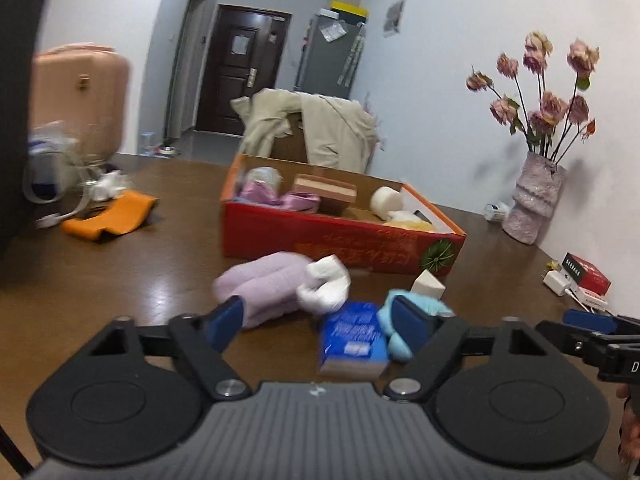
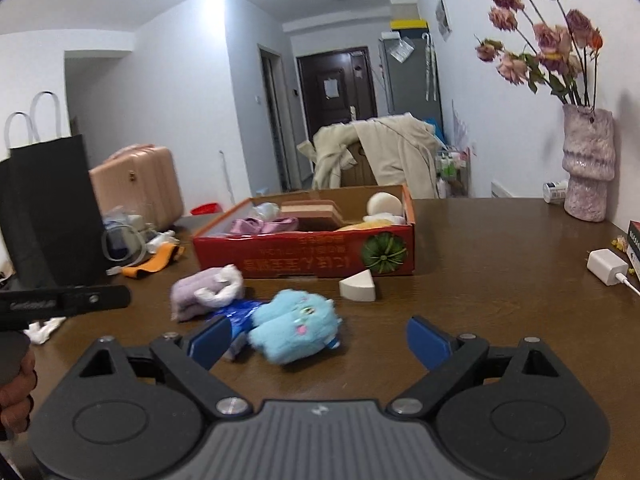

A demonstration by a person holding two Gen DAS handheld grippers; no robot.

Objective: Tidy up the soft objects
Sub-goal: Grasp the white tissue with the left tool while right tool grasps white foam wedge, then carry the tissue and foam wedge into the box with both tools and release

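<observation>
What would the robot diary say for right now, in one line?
left tongs: open, empty | right tongs: open, empty | blue plush, purple-white plush: on table | red box: partly filled

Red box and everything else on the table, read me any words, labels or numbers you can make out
Red box: gold print on its front, upside down and too blurred to read.
Blue packet: white print, blurred.
Small red carton: white print, too small.
Right gripper: "D", the rest cut off.
Nothing else is legible.
</observation>
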